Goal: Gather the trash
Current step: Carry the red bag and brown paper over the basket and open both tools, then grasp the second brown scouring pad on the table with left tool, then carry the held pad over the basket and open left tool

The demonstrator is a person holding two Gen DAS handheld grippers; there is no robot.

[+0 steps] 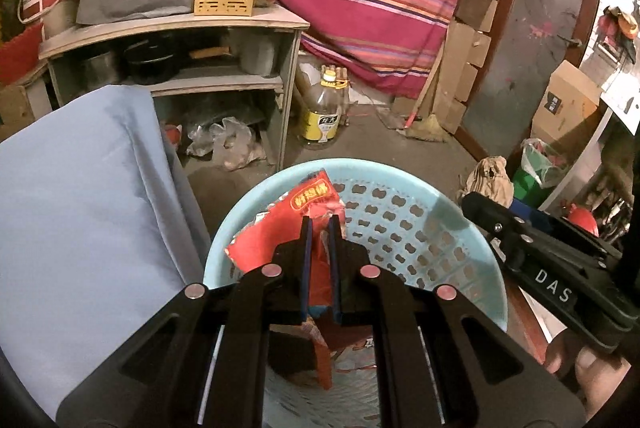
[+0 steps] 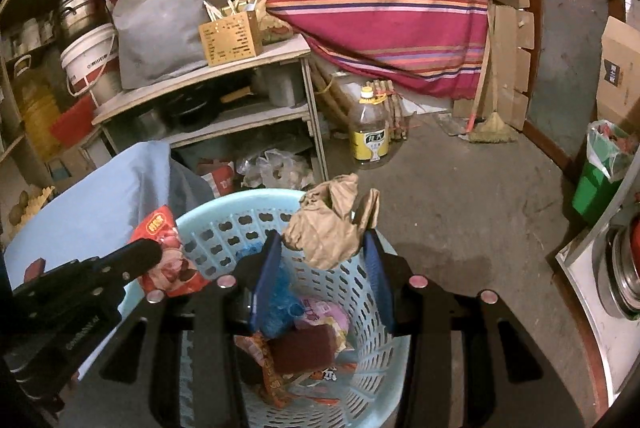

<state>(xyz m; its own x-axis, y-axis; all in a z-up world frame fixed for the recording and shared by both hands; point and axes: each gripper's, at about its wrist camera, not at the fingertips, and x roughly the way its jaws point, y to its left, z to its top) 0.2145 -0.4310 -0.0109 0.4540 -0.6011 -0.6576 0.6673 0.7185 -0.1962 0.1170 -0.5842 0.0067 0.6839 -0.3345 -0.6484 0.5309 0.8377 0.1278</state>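
Note:
A light blue perforated basket [image 1: 404,224] [image 2: 224,224] stands on the floor below both grippers. My left gripper [image 1: 320,220] is shut on a red snack wrapper [image 1: 276,228], held over the basket's opening; the same red snack wrapper [image 2: 172,260] shows at the left of the right wrist view. My right gripper [image 2: 324,240] is shut on a crumpled brown paper bag [image 2: 328,224], held above the basket's far rim. The crumpled brown paper bag [image 1: 490,180] also appears at the right of the left wrist view. Several wrappers and a dark red block [image 2: 300,348] lie inside the basket.
A pale blue cloth [image 1: 80,208] covers a surface to the left. Behind stand a grey shelf unit [image 1: 192,28] with a wooden holder, a yellow-labelled oil bottle [image 2: 370,132], a broom [image 2: 492,124] and a green bin [image 2: 596,188] with a bag. Striped cloth hangs at the back.

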